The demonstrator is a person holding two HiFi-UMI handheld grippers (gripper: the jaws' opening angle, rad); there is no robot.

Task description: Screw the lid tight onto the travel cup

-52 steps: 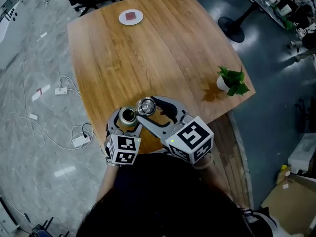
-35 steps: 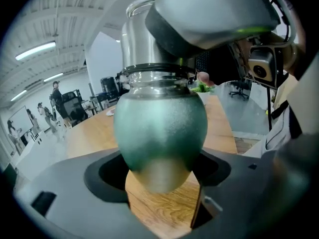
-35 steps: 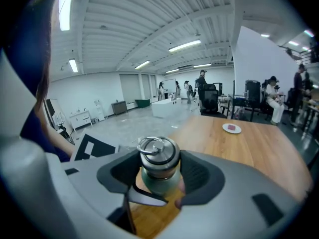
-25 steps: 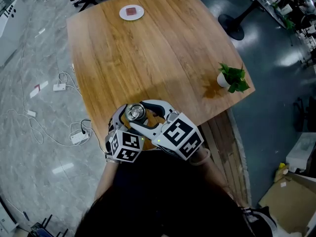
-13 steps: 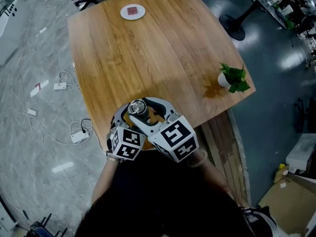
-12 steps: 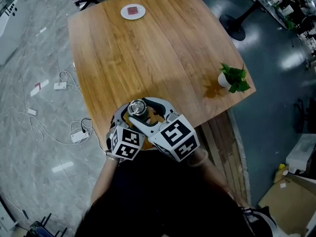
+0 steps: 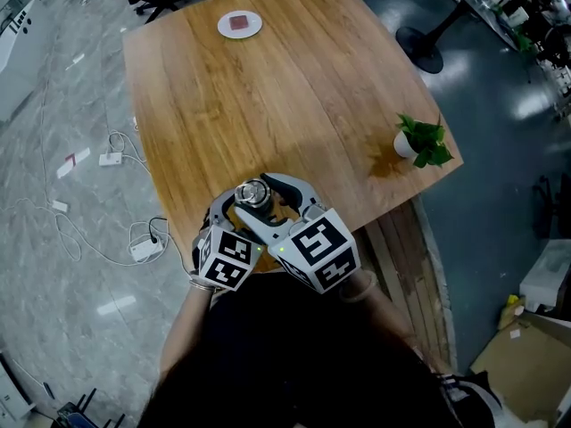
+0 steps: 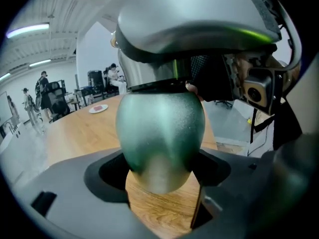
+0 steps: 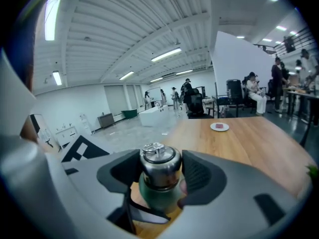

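A green travel cup stands near the front edge of the wooden table. My left gripper is shut on its body, low down. The steel lid sits on top of the cup's mouth, and my right gripper is shut on it, one jaw on each side. In the head view the lid shows from above between the two grippers, with the right gripper wrapped around it and the left gripper just below and to the left. The cup's body is mostly hidden there.
A small white plate with a red piece lies at the table's far edge. A potted plant stands at the right corner. Cables and a power strip lie on the floor to the left. People stand far off in the room.
Two seconds ago the lid hung just right of the open cup. My right gripper has carried it left onto the cup's mouth. Both grippers have since turned slightly in place.
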